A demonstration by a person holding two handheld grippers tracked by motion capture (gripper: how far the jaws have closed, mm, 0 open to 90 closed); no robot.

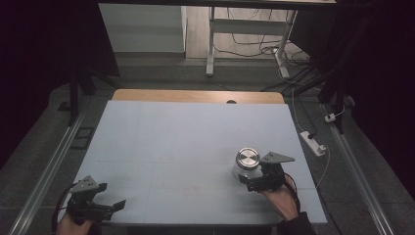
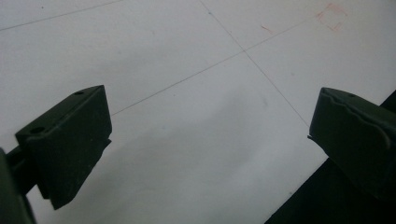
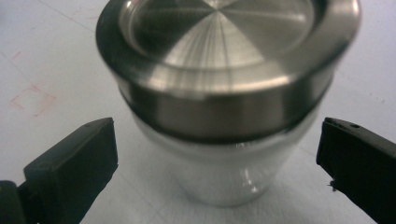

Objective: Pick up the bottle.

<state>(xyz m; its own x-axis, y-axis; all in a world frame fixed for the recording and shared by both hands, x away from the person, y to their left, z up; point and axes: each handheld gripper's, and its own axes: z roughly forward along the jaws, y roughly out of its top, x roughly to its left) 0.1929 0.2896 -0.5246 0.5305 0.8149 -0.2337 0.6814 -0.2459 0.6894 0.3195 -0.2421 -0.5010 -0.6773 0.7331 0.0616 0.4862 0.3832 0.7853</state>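
Observation:
A white jar [image 1: 246, 169] with a brushed steel lid [image 1: 247, 158] stands upright on the white table [image 1: 186, 142], right of centre near the front. My right gripper [image 1: 250, 183] is just in front of it, open. In the right gripper view the jar [image 3: 224, 172] and its lid [image 3: 229, 60] sit close between the two black fingers [image 3: 74, 163], which stand apart from its sides. My left gripper [image 1: 111, 205] is at the front left corner of the table, open, with bare tabletop [image 2: 196, 107] between its fingers [image 2: 70, 140].
A red square mark [image 2: 332, 17] is drawn on the tabletop. The table's front edge [image 2: 299, 186] runs close under the left gripper. A wooden strip [image 1: 198, 96] borders the far side. A power strip [image 1: 313, 143] and cables lie on the floor at the right.

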